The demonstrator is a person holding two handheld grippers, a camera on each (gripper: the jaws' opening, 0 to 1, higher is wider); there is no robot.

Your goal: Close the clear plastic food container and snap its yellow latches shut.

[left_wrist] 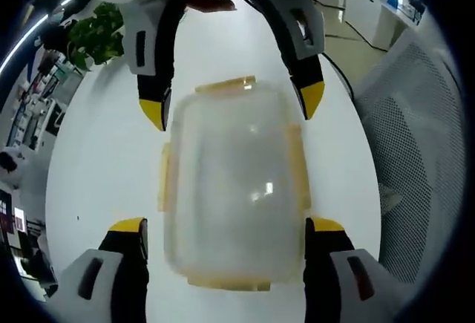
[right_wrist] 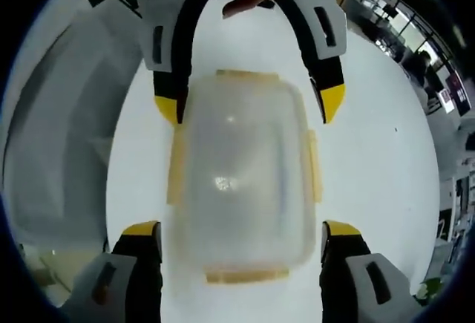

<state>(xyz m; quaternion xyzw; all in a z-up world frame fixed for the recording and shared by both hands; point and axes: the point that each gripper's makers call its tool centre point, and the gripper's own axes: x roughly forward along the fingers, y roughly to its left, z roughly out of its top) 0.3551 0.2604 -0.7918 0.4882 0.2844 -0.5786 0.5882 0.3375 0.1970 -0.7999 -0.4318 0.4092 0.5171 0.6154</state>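
Clear plastic container [left_wrist: 230, 189] looks light, stiff, slippery; both grippers [left_wrist: 226, 226] [right_wrist: 241, 230] straddle it wide open, best pressed at yellow latches [left_wrist: 297, 167].

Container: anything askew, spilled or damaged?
Nothing stands out. The clear container sits flat on the white table, lid on and seated squarely, no spill or crack visible. The left gripper and right gripper face each other with open jaws beside its ends.

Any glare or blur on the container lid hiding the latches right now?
Left gripper view: small glare spots on the container lid, soft blur, yellow latches readable. Right gripper view: one bright glint mid-lid, lid hazy, the latches' edges clear; fisheye bends the table rim.
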